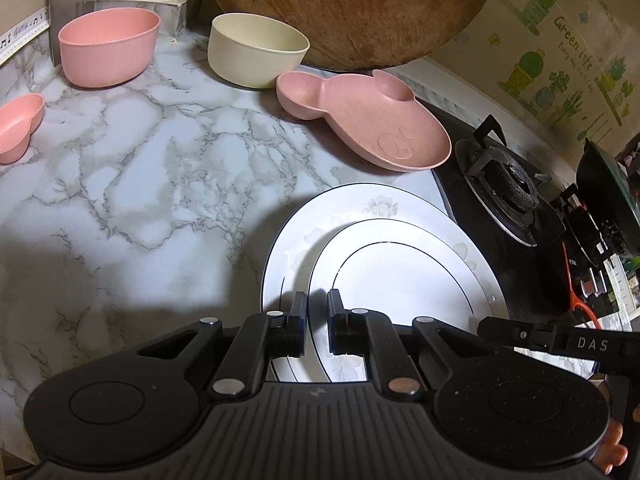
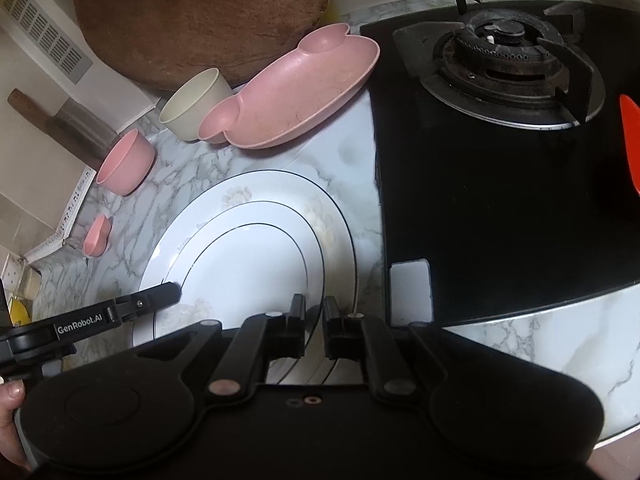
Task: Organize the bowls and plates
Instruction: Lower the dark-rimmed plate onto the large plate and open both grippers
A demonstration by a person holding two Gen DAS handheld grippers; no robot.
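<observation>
Both grippers sit low over the white plates at the near edge of the counter. Left gripper [image 1: 317, 320]: jaws drawn narrow, and they appear to pinch the near rim of the small plate [image 1: 400, 276]; the contact itself is hard to make out. Right gripper [image 2: 314, 326]: jaws equally narrow, at the right-hand rim of the same plate, grip likewise unclear.

Largest to smallest:
- Counter [image 1: 140, 184], marble-patterned, carries everything.
- Stove [image 2: 500, 180], black glass, just beside the plates on the right.
- Cutting board [image 1: 352, 8], round, wooden, leaning at the back.
- Big plate [image 1: 288, 248], white with a dark line, lying flat under the small plate.
- Pink dish [image 1: 360, 120], mouse-shaped, tilted with one end propped up by the cutting board.
- Pink bowl [image 1: 108, 50] and cream bowl [image 1: 256, 54], upright at the back.
- Little pink dish [image 1: 18, 126], far left.

Risks, as judged:
- Glazed rim in narrow jaws may slip if the two hands lift unevenly; the plate would drop onto the one beneath and chip.
- A swing to the right could knock the stove edge.
- The tilted pink dish may slide if nudged.
- The plates lie close to the counter's front edge, so a pull toward the person could carry them off.
</observation>
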